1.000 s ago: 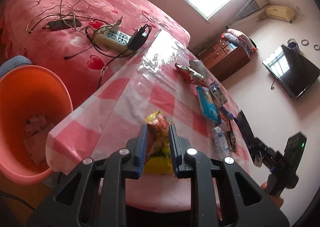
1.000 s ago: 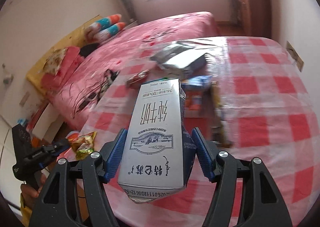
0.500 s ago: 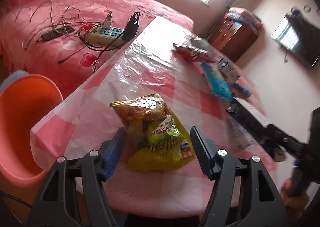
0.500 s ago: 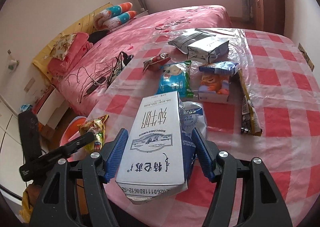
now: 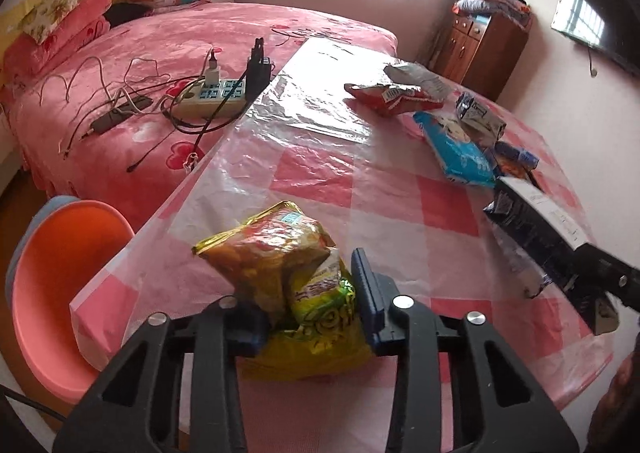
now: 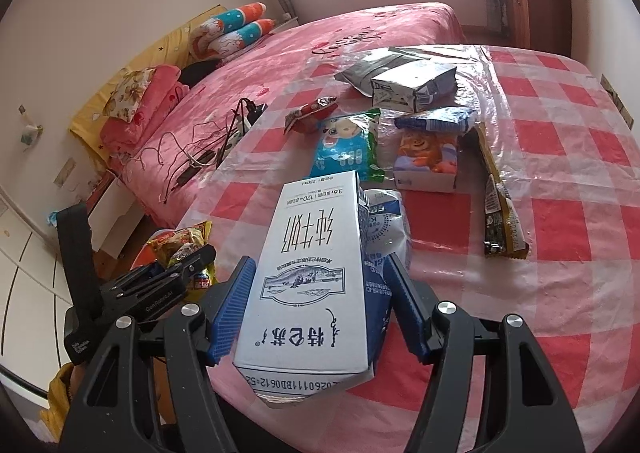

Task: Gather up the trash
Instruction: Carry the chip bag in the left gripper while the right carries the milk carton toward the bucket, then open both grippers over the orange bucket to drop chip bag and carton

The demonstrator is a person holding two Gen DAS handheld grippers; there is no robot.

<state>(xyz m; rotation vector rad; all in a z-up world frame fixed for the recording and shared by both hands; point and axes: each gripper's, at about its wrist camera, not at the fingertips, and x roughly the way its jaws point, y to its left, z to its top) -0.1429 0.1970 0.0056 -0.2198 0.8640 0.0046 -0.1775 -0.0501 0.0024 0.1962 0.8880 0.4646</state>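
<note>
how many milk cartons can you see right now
2. One white milk carton is clamped in the right gripper; a second carton lies on its side at the table's far end. More may be hidden under wrappers.

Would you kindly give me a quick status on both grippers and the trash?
Left hand-held gripper shut on yellow snack bag. Right hand-held gripper shut on milk carton. Orange bin beside table, path clear.
</note>
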